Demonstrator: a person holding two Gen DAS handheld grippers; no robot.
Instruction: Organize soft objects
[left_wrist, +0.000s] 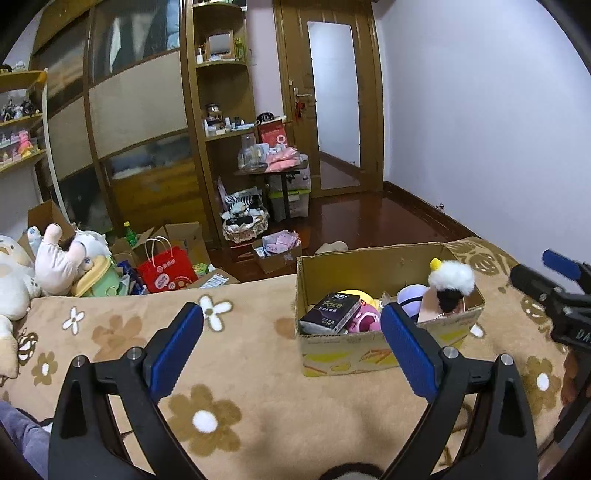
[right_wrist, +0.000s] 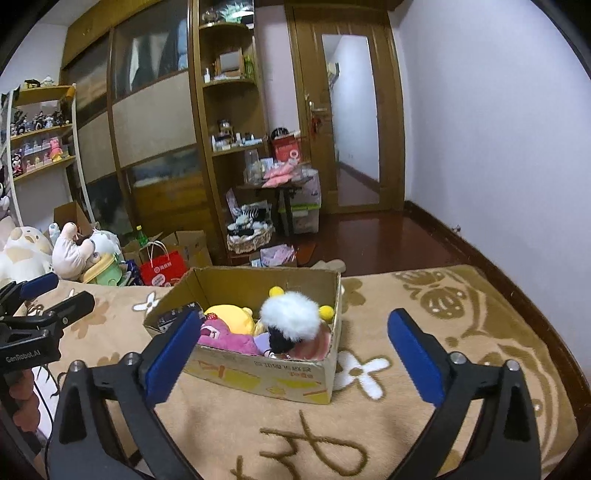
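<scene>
Left: a heap of plush toys (left_wrist: 55, 258) beside a red paper bag (left_wrist: 166, 271), past the bed's edge. Centre: left gripper (left_wrist: 291, 325), fingers spread wide and holding nothing, above the flowered blanket (left_wrist: 240, 369). Right of centre: cardboard box (right_wrist: 266, 373) resting on the blanket, containing soft toys and a white furry pom-pom (right_wrist: 291, 315). Right: right gripper (right_wrist: 291, 336), likewise spread and holding nothing.

Legible text: "Face" on the black tissue pack (left_wrist: 330, 312) in the cardboard box (left_wrist: 373, 350), frame centre; "GenRobot.AI" on the left tongs (right_wrist: 38, 295) body, left edge of right wrist view; red bag (left_wrist: 167, 271) print unreadable.
</scene>
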